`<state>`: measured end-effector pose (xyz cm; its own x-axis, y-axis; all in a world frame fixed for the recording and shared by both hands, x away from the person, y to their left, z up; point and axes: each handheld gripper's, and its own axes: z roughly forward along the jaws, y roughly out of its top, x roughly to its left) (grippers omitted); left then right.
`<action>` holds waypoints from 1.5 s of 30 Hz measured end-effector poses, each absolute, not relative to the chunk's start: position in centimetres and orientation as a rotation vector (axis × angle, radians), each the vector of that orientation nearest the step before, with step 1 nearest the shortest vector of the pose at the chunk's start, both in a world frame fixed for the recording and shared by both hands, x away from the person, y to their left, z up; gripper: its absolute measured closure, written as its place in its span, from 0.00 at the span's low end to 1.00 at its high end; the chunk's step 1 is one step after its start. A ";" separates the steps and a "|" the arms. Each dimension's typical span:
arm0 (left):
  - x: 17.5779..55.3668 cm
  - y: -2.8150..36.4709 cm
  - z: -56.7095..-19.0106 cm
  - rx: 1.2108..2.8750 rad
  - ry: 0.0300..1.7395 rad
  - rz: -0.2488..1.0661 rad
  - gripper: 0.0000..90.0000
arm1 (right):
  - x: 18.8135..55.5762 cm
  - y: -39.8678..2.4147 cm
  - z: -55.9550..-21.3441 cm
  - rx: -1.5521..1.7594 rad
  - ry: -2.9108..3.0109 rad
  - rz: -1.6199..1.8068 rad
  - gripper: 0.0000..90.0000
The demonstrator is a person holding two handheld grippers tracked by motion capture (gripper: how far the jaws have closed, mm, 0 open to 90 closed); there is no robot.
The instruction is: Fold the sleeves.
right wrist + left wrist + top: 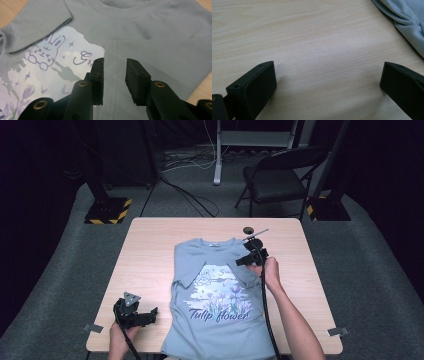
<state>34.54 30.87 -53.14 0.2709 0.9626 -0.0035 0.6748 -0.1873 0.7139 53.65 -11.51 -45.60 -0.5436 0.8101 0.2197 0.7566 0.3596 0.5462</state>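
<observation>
The T-shirt's (215, 295) hem runs off the bottom edge of the high view.

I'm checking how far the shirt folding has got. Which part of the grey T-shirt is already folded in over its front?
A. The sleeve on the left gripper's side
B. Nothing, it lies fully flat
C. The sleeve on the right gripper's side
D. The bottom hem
C: in the high view the sleeve by the right gripper lies folded over the print of the T-shirt, while the other sleeve still sticks out and the hem lies unfolded.
</observation>
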 end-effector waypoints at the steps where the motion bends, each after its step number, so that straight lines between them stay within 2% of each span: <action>1: 34.5 30.9 -53.1 1.941 1.472 0.614 0.00 | 53.5 -11.7 -45.7 1.454 2.513 0.934 0.73; 8: 34.5 30.9 -53.1 1.940 1.472 0.614 0.00 | 52.1 -13.0 -46.4 1.448 2.483 0.887 0.63; 15: 34.5 30.9 -53.1 1.941 1.472 0.614 0.00 | 50.7 -14.4 -47.5 1.477 2.402 0.791 0.37; 21: 34.5 30.9 -53.1 1.941 1.472 0.614 0.00 | 49.5 -15.1 -48.9 1.484 2.381 0.733 0.19; 32: 34.5 30.9 -53.1 1.941 1.472 0.614 0.00 | 48.3 -14.5 -50.5 1.424 2.378 0.687 0.14; 41: 34.5 30.9 -53.1 1.941 1.472 0.614 0.00 | 47.6 -15.8 -49.8 1.422 2.308 0.809 0.03; 45: 34.5 30.9 -53.1 1.941 1.472 0.614 0.00 | 46.8 -16.7 -49.6 1.409 2.277 0.840 0.02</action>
